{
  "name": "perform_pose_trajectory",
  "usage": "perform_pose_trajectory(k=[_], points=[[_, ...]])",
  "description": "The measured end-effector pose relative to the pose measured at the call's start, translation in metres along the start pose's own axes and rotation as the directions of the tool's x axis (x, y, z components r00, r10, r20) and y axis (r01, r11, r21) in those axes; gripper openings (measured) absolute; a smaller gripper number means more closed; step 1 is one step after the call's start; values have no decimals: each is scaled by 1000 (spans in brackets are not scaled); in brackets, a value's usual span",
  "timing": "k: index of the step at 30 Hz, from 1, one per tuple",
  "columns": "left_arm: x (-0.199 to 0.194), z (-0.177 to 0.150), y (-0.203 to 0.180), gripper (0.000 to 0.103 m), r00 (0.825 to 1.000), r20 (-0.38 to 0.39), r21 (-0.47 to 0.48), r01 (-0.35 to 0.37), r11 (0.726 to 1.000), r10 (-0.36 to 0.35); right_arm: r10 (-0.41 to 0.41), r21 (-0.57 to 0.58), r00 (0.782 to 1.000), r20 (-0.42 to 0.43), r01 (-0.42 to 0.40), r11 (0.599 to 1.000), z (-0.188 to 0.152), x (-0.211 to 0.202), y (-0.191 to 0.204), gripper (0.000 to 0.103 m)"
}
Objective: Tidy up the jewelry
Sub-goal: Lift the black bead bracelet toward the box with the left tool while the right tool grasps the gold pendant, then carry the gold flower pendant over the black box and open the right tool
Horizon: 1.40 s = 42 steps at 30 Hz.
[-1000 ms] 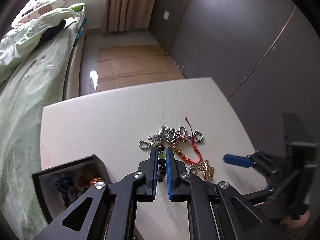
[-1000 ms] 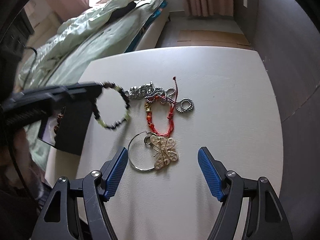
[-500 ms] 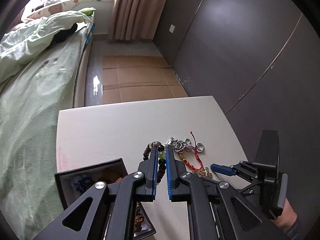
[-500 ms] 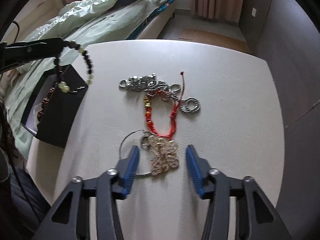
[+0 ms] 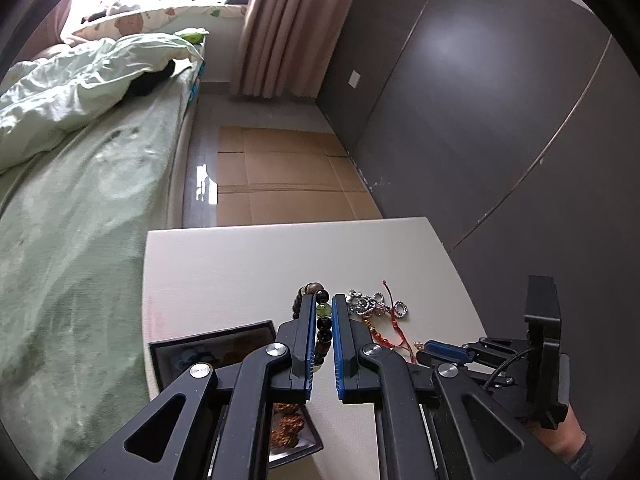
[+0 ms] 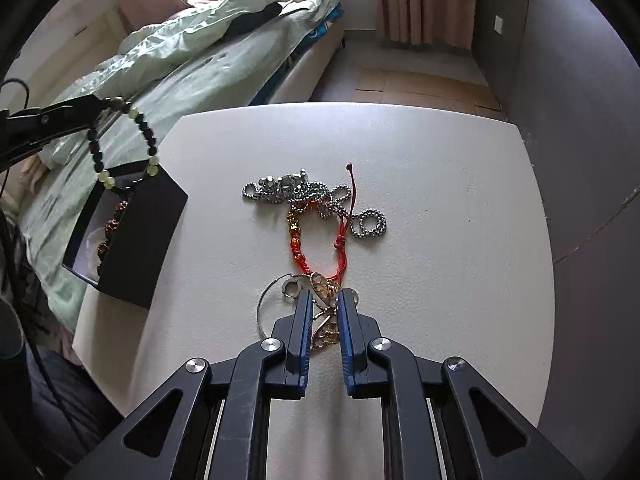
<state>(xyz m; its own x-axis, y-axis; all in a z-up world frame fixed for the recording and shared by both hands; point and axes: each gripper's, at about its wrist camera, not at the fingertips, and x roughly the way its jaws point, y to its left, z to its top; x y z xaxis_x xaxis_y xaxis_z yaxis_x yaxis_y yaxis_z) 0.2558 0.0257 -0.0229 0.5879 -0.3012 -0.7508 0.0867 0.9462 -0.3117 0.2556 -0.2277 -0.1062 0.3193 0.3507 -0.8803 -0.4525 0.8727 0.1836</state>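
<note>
Our left tongs (image 5: pixel 322 312) are squeezed tight on the bead bracelet (image 6: pixel 136 120), which hangs in the air right over the black box (image 6: pixel 132 240) at the table's (image 6: pixel 440 160) left edge. So the drop is straight down from there, we think. Our right tongs (image 6: pixel 324 304) have just been closing, and the gold butterfly charm (image 6: pixel 326 316) sits between them, pads touching its sides. It lies long along the tongs. The red string bracelet (image 6: pixel 304 244) and silver chain (image 6: pixel 312 196) lie just beyond it.
</note>
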Motion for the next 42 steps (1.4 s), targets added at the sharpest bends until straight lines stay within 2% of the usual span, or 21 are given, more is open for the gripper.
perform_pose_trajectory(k=[9,16,20,23,24,25,26,27,28,33,36,38,39,40,42], points=[[-21,-2,16,8,1000,27,-30,-9,1000,10,40,42,996,81,-43,998,-1,-27,-2,14],[-30,-19,35,8,1000,24,-70,-17,997,19,92,41,983,158,-99,994,15,-49,20,14],[-25,-30,46,8,1000,-13,-103,25,994,-26,122,25,972,200,-130,991,21,-57,37,14],[-21,-33,54,10,999,-49,-144,14,990,-22,147,10,964,222,-153,988,23,-62,51,14],[-22,-34,57,17,999,-49,-155,8,988,-15,157,4,961,229,-163,987,24,-63,56,14],[-23,-35,59,35,999,-45,-162,5,987,-13,168,-4,957,235,-172,985,25,-63,62,14],[-26,-35,61,46,999,-32,-171,11,985,-17,176,-9,955,240,-179,984,26,-64,66,14],[-30,-35,63,64,1000,-13,-179,21,984,-24,184,-15,952,244,-186,982,27,-64,70,14],[-35,-36,64,70,1000,5,-184,27,983,-27,193,-20,950,247,-194,981,28,-64,75,14],[-49,-42,79,70,999,41,-218,6,976,3,227,-45,941,250,-223,974,32,-60,96,14],[-55,-43,87,70,997,58,-224,-35,974,50,241,-63,939,244,-232,971,33,-55,110,14],[-60,-45,92,77,995,75,-225,-48,973,67,249,-75,937,245,-237,969,34,-53,121,14],[-60,-46,96,90,995,75,-233,-53,971,72,254,-81,936,244,-241,967,34,-51,126,14],[-60,-47,99,97,994,78,-239,-51,970,72,257,-84,936,242,-244,966,34,-49,131,14],[-60,-48,103,97,995,83,-254,-37,967,60,269,-91,932,243,-254,963,35,-47,139,14]])
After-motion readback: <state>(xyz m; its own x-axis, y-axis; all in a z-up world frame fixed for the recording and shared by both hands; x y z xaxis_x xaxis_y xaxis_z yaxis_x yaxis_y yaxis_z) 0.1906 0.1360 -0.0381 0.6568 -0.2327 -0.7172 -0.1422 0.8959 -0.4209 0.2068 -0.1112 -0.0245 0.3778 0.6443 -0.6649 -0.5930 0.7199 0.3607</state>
